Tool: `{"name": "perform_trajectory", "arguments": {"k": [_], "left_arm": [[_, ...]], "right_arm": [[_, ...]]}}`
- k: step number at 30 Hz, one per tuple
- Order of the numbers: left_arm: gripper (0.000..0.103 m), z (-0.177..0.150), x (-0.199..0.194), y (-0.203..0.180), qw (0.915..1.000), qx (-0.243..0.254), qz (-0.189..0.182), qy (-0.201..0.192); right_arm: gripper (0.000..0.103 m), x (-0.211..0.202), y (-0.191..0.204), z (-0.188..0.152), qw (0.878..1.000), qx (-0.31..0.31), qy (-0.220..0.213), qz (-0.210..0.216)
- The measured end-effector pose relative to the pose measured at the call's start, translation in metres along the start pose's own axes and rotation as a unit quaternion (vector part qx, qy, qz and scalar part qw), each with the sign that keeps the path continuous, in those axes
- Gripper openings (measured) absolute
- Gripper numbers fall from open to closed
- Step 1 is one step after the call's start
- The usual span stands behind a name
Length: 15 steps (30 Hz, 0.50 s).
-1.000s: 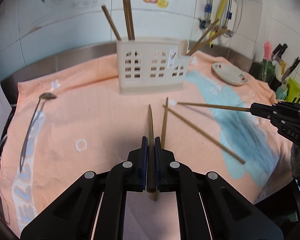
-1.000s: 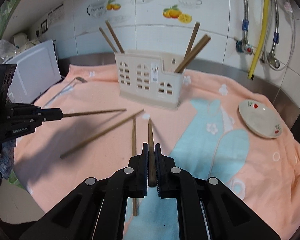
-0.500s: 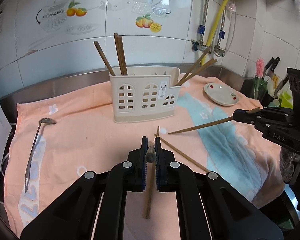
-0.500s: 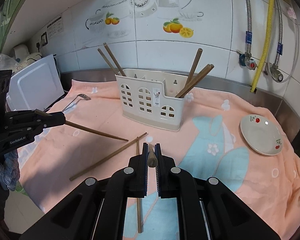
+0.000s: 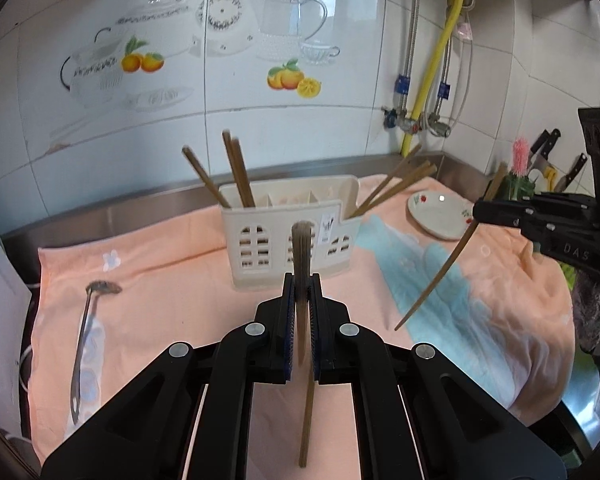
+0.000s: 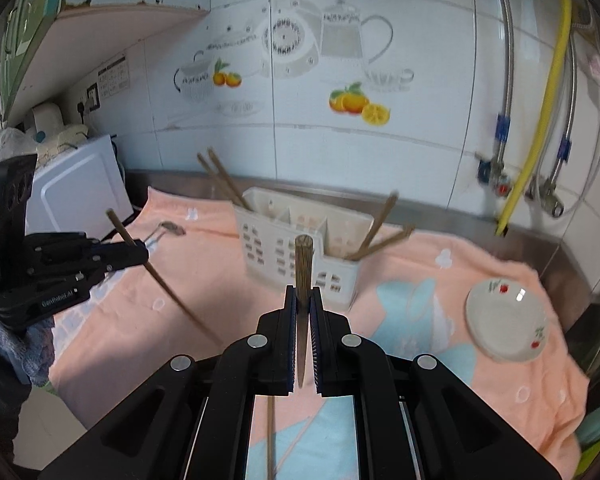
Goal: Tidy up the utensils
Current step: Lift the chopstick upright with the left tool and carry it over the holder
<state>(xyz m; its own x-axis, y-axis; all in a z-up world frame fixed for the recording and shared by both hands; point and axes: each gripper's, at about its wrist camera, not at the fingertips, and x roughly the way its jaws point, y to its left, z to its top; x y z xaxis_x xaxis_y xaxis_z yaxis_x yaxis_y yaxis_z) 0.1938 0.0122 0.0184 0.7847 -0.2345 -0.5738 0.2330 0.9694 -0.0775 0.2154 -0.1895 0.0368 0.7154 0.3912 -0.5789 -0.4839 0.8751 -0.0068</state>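
A cream utensil holder (image 5: pixel 288 232) stands on the peach towel, with brown chopsticks leaning out at its left and right ends; it also shows in the right wrist view (image 6: pixel 300 248). My left gripper (image 5: pixel 300 300) is shut on a brown chopstick (image 5: pixel 302 248), held upright, thick end up, above the towel in front of the holder. My right gripper (image 6: pixel 303 304) is shut on another brown chopstick (image 6: pixel 303 264), also upright. Each gripper shows in the other's view, chopstick tip slanting down. A loose chopstick (image 5: pixel 306 420) lies on the towel below.
A metal spoon (image 5: pixel 86 336) lies on the towel at the left. A small white dish (image 5: pixel 440 216) with red fruit print sits at the right. Knives and a pink brush (image 5: pixel 520 160) stand far right. A white appliance (image 6: pixel 76 196) is at the left in the right wrist view.
Both grippers have risen and tilted up, swinging their chopsticks from lying level over the towel to standing upright. The holder now looks closer and lower in both views.
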Motion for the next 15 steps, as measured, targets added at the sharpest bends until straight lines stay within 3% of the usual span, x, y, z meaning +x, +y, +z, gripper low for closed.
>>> {"name": "perform_trajectory", "arguments": {"k": [15], "left_arm": [[0.006, 0.095, -0.017, -0.009, 0.9978, 0.012, -0.005, -0.065]], "right_arm": [[0.006, 0.001, -0.013, 0.079, 0.999, -0.005, -0.043, -0.017]]}}
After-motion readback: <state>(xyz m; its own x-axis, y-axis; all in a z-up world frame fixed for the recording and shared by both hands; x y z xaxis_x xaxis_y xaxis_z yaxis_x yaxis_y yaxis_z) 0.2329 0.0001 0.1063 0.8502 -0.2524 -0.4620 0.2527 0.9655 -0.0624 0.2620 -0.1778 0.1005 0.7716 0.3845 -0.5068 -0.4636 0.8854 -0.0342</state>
